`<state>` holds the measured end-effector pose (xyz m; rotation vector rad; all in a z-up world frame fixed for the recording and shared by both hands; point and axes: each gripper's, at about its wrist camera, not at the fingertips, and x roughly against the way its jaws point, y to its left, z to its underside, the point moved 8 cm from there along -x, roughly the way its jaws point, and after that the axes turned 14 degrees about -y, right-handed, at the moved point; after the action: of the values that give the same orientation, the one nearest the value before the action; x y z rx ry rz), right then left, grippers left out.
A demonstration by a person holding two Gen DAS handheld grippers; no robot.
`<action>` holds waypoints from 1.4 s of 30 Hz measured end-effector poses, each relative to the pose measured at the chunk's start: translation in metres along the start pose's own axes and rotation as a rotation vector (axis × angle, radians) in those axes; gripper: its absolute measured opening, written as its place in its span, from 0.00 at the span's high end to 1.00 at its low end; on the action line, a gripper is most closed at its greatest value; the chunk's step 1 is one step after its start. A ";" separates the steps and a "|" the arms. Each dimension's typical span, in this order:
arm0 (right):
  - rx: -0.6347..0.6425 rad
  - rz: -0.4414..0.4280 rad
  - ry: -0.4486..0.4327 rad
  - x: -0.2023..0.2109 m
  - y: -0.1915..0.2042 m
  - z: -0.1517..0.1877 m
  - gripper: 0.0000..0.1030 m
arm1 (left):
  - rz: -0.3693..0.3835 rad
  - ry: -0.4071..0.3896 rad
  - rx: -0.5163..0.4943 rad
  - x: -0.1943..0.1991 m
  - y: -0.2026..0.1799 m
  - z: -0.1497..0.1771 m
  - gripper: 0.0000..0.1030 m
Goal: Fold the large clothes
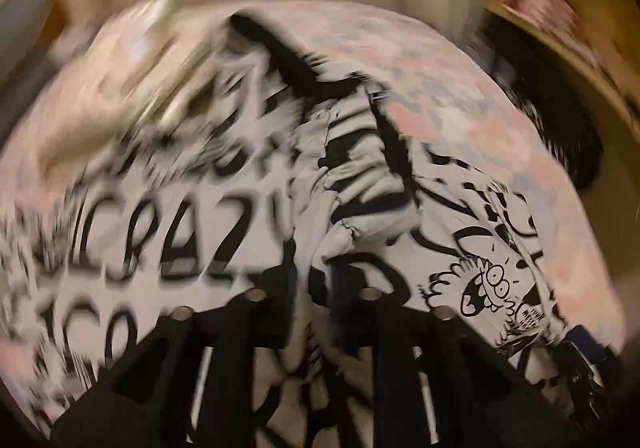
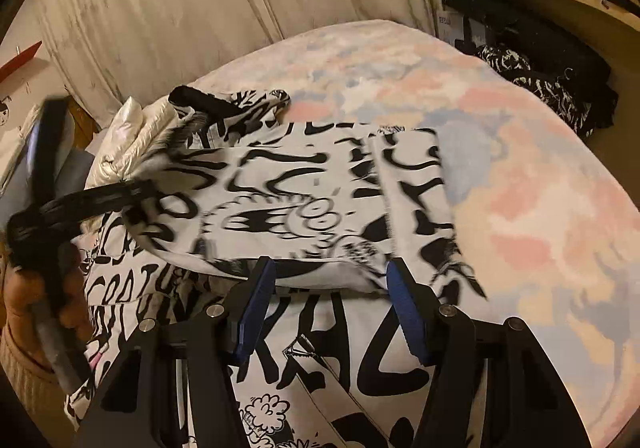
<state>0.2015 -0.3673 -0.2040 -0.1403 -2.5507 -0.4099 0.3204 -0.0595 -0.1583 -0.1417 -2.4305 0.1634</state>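
We log white shirt [image 2: 288, 200] with black cartoon print, spread on pastel blanket [image 2: 520, 176], upper part doubled over lower part. Right claw [image 2: 330, 300] above shirt's near fold edge, blue pads [image 2: 404, 308] spread wide, nothing between them. Left claw [image 1: 316, 288] pressed into bunched shirt cloth [image 1: 352, 184]; fingers close together on fold, view blurred. We note silver-white jacket [image 2: 120, 152] left of shirt, dark patterned clothes [image 2: 560, 88] off blanket's far right edge, curtain [image 2: 200, 8] behind.
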 end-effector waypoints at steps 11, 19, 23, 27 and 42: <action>-0.038 0.003 0.071 -0.009 -0.002 -0.007 0.24 | 0.068 0.179 0.287 -0.005 0.104 0.061 0.50; -0.108 0.077 0.125 -0.083 -0.060 -0.064 0.20 | 0.105 0.235 0.154 -0.058 0.094 0.041 0.44; -0.174 0.119 0.195 -0.143 -0.095 -0.069 0.20 | 0.094 0.241 0.120 -0.081 0.090 0.035 0.44; -0.253 0.083 0.287 -0.189 -0.105 -0.059 0.32 | 0.108 0.233 0.053 -0.092 0.073 0.028 0.50; -0.003 0.227 0.209 -0.175 -0.100 -0.075 0.79 | -0.011 0.120 -0.117 -0.089 0.062 0.016 0.84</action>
<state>0.3684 -0.4883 -0.2634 -0.3647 -2.2978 -0.3215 0.3809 -0.0126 -0.2368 -0.1851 -2.3203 0.0070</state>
